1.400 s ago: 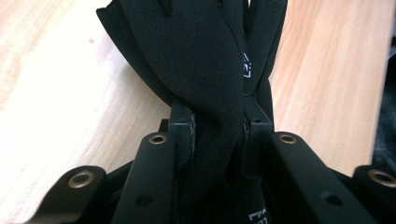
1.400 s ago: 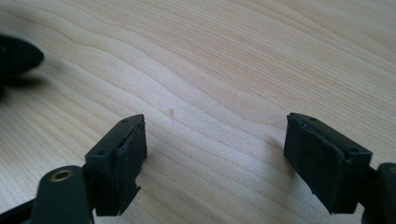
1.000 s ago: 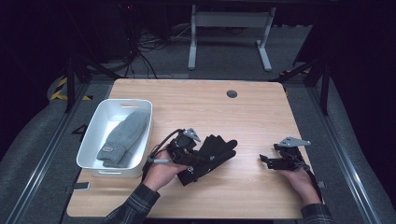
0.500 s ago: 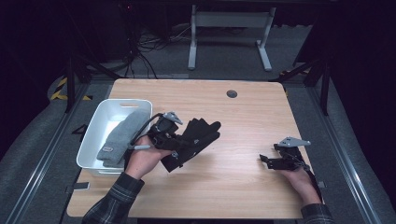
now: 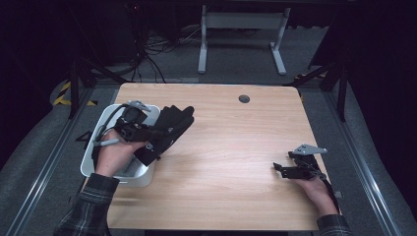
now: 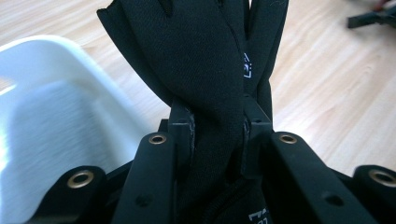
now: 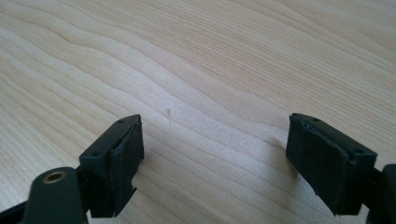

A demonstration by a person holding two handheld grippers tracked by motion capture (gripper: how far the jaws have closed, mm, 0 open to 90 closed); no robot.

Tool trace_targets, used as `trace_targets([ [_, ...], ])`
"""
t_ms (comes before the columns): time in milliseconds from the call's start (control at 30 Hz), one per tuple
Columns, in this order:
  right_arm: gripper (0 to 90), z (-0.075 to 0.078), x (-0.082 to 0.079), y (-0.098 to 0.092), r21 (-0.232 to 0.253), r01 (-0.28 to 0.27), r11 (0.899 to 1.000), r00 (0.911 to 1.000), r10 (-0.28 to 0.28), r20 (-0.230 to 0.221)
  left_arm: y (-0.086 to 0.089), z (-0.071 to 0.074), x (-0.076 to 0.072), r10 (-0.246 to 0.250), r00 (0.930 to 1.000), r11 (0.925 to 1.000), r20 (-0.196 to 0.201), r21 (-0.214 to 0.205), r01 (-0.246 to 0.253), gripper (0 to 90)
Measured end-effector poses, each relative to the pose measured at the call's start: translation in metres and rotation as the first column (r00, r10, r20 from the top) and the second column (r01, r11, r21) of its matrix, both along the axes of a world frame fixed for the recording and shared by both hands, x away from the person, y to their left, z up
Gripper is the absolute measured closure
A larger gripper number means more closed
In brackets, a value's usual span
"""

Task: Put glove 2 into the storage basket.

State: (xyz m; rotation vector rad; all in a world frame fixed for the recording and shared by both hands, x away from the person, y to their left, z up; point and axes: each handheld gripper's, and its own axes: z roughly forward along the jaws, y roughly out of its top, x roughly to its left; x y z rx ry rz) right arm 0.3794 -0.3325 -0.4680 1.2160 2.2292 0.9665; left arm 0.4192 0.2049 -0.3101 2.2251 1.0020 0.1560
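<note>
black gloves (image 6: 205,70) clenched in left hand-held gripper (image 6: 217,133) beside white bin (image 5: 105,120); right hand-held gripper (image 7: 215,154) released

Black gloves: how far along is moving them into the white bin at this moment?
Done: the black gloves are off the table, clamped in the left gripper; the left gripper view shows the pads pressing the fabric. In hand: they hang over the near edge of the white bin. Left: lowering and letting go. The right gripper rests open on the table, holding nothing.
</note>
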Motion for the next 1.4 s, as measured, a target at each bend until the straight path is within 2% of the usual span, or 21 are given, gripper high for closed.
trace_targets([
  [100,19.6,0.0,0.0,0.0,0.0,0.001,1.0,1.0,-0.001,0.0,0.024,0.001,0.002,0.058,0.9983,0.9983,-0.003,-0.003,-0.058,72.6],
  [233,19.5,0.0,0.0,0.0,0.001,0.0,1.0,1.0,0.0,0.0,0.043,-0.003,0.005,0.102,0.9947,0.9948,-0.012,-0.002,-0.102,72.5],
  [467,19.5,0.0,0.0,0.0,0.0,0.001,1.0,1.0,-0.001,-0.001,0.075,-0.021,0.009,0.187,0.9815,0.9823,-0.042,0.006,-0.187,72.5],
  [600,19.5,0.0,0.0,0.0,0.0,0.0,1.0,1.0,0.0,0.0,0.084,-0.032,0.014,0.213,0.9743,0.9769,-0.073,0.002,-0.214,72.4],
  [667,19.5,0.0,0.0,0.0,0.0,0.0,1.0,1.0,0.0,0.0,0.086,-0.039,0.016,0.21,0.9734,0.9774,-0.092,-0.003,-0.211,72.1],
  [767,19.5,0.0,0.0,0.0,0.0,0.001,1.0,1.0,-0.001,-0.001,0.087,-0.048,0.018,0.215,0.9714,0.9764,-0.101,0.004,-0.216,71.5],
  [833,19.5,0.0,0.0,0.0,0.0,0.0,1.0,1.0,0.0,0.0,0.087,-0.054,0.02,0.225,0.9671,0.974,-0.118,0.003,-0.227,70.7],
  [933,19.5,0.0,0.0,0.0,0.0,0.0,1.0,1.0,0.0,-0.001,0.088,-0.061,0.023,0.233,0.9655,0.9725,-0.117,0.014,-0.232,67.5],
  [1000,19.4,0.0,0.0,0.0,0.0,0.001,1.0,1.0,-0.001,0.0,0.088,-0.064,0.024,0.236,0.9644,0.9717,-0.119,0.027,-0.234,63.6],
  [1067,19.5,0.0,0.0,0.0,0.001,0.0,1.0,1.0,0.0,0.0,0.087,-0.064,0.025,0.247,0.9619,0.9689,-0.116,0.034,-0.245,54.5],
  [1167,19.5,0.0,0.0,0.0,0.0,0.001,1.0,1.0,-0.001,0.0,0.087,-0.065,0.027,0.268,0.9576,0.9633,-0.106,0.045,-0.264,36.7],
  [1233,19.5,0.0,0.0,0.0,0.0,0.001,1.0,1.0,-0.001,-0.001,0.086,-0.065,0.027,0.284,0.9553,0.9581,-0.083,0.065,-0.279,26.0],
  [1300,19.5,0.0,0.0,0.0,0.0,0.0,1.0,1.0,0.0,0.0,0.085,-0.064,0.026,0.285,0.9566,0.9578,-0.062,0.059,-0.281,19.4],
  [1400,19.5,0.0,0.0,0.0,0.0,0.0,1.0,1.0,0.0,0.0,0.083,-0.061,0.024,0.276,0.9603,0.9604,-0.038,0.049,-0.274,15.2],
])
